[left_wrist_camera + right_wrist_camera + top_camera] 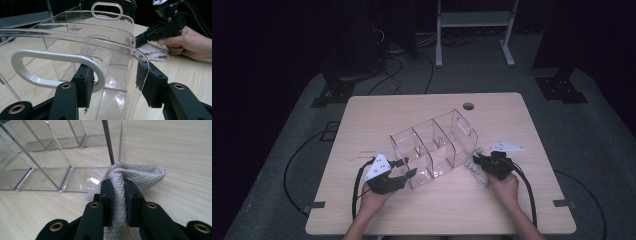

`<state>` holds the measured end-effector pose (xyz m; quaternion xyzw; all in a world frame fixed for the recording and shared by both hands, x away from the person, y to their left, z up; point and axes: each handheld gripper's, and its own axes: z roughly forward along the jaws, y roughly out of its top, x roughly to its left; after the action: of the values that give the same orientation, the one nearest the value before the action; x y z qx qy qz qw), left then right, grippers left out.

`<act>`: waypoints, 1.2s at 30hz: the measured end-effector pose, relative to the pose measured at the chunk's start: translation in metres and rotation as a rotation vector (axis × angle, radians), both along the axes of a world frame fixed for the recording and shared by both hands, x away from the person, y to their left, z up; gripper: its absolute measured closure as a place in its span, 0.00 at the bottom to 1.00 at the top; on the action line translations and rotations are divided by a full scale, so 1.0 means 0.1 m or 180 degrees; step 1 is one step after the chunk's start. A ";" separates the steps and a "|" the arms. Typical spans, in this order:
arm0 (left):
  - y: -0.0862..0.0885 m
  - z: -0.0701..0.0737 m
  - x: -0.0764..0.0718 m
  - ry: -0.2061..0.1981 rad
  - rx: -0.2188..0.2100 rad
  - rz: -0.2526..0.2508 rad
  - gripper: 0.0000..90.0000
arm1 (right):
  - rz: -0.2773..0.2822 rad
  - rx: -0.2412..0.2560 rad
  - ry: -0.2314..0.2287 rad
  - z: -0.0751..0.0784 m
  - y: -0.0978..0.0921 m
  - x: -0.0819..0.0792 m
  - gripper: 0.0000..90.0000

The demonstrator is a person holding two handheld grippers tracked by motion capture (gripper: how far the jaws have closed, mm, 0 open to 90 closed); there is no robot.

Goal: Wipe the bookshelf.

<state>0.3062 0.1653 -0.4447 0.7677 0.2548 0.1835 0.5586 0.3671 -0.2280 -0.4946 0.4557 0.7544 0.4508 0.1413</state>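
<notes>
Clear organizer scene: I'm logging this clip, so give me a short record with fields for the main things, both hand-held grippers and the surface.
organizer: clear plastic organizer, several compartments, white-rimmed handle cutouts, standing on the table
cloth: white textured cloth, bunched, beside the organizer's wall
left hand-held gripper: jaws open, one each side of the organizer's end wall
right hand-held gripper: shut on the cloth
surface: light wooden table

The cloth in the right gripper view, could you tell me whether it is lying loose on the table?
No, the cloth is pinched between the closed jaws of the right tongs, beside the clear organizer.
</notes>
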 end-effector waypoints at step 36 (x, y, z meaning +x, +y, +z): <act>0.00 0.00 0.00 -0.0014 0.0001 -0.0004 0.54 | 0.0155 -0.0033 -0.0714 1.02 0.02 -0.06 0.87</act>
<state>0.3060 0.1656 -0.4452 0.7675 0.2531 0.1849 0.5592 0.3606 -0.2262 -0.3921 0.3832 0.7470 0.4984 0.2163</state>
